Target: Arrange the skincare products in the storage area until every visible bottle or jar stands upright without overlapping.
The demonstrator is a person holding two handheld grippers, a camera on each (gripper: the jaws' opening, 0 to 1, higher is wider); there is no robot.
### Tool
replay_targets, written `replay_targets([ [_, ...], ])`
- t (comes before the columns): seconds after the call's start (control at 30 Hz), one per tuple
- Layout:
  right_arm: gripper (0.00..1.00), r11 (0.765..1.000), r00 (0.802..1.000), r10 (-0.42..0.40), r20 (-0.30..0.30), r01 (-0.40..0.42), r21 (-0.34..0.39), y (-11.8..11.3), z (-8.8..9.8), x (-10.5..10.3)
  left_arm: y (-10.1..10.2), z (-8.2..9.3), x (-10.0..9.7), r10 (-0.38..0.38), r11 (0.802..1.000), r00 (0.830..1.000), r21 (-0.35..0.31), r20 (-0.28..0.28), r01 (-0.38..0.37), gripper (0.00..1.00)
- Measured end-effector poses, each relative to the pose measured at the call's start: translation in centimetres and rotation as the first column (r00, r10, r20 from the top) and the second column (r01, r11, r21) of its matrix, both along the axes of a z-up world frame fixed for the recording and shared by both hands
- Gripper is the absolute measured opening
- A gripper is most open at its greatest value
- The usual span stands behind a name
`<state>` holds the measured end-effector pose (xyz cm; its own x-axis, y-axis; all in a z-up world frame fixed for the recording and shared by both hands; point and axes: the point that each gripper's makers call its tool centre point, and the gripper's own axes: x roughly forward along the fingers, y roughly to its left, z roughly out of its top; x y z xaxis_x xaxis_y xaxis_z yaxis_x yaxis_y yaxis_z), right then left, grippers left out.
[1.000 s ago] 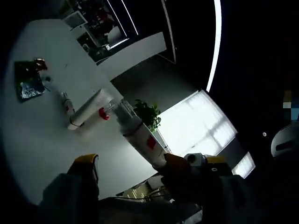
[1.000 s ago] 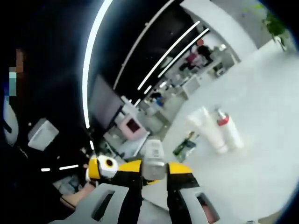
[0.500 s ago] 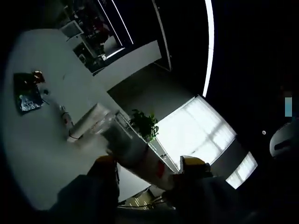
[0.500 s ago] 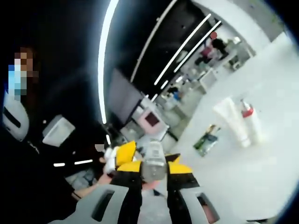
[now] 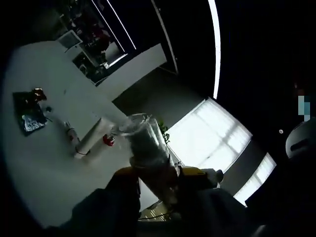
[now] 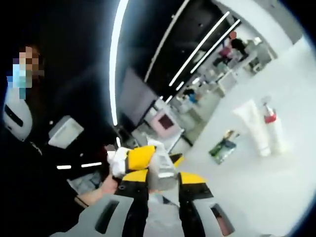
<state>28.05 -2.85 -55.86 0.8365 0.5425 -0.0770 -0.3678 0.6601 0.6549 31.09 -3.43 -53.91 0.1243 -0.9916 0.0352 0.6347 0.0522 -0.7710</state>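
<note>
A white bottle with a clear cap (image 5: 147, 148) is up in the air between both grippers. My left gripper (image 5: 158, 174) is shut on its body, and the cap points towards the table. My right gripper (image 6: 163, 177) is shut on the same bottle (image 6: 161, 165), with the left gripper's yellow jaw tip right beside it. On the white table (image 5: 44, 168) a white tube (image 5: 91, 138) rests beside a red-capped bottle (image 5: 108, 140). The right gripper view has that tube (image 6: 252, 126) and bottle (image 6: 274, 132) side by side; I cannot tell whether they stand or lie.
A dark green packet (image 5: 29, 116) lies on the table to the left of the tube, and is seen again as the packet (image 6: 223, 146). A small red-marked item (image 5: 70, 132) sits near the tube. A person stands close by. Desks and shelves lie beyond the table.
My left gripper was open a second ago with the bottle held by the right one; it has since come round the bottle and shut on it. Both views have shifted.
</note>
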Motion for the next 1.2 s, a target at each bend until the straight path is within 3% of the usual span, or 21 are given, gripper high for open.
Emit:
replay_targets([
  [0.17,0.17,0.999,1.000,0.021,0.006,-0.021,-0.037,-0.1,-0.2,-0.3,-0.1,0.0,-0.4,-0.026,0.999,0.998,0.042,0.052,0.023,0.22],
  [0.4,0.26,0.979,0.999,0.053,0.003,-0.051,-0.197,-1.6,-0.8,-1.2,0.4,-1.5,-0.5,-0.102,0.974,0.977,0.219,0.185,0.060,0.20],
  [0.5,0.28,0.983,0.997,0.066,0.033,-0.059,-0.176,-2.0,0.3,-1.2,0.6,-2.7,-1.2,-0.190,0.936,0.945,0.338,0.265,0.094,0.20],
  [0.6,0.30,0.984,0.993,0.099,0.069,-0.087,-0.154,-1.8,1.4,-1.2,0.5,-3.5,-2.4,-0.279,0.906,0.912,0.398,0.301,0.146,0.19],
  [0.73,0.32,0.967,0.980,0.181,0.085,-0.161,-0.198,-0.7,1.8,-1.2,0.2,-3.7,-4.2,-0.364,0.881,0.881,0.418,0.302,0.221,0.19],
  [0.87,0.35,0.952,0.965,0.242,0.097,-0.217,-0.217,0.0,2.0,-1.2,0.3,-4.1,-5.0,-0.424,0.852,0.845,0.460,0.325,0.251,0.19],
  [1.1,0.32,0.925,0.943,0.315,0.103,-0.281,-0.257,0.3,2.0,-1.1,0.7,-4.4,-6.1,-0.500,0.816,0.798,0.492,0.337,0.304,0.19],
  [1.2,0.31,0.903,0.926,0.366,0.094,-0.329,-0.278,0.8,1.8,-1.3,0.9,-4.8,-6.6,-0.535,0.792,0.773,0.520,0.341,0.319,0.19],
])
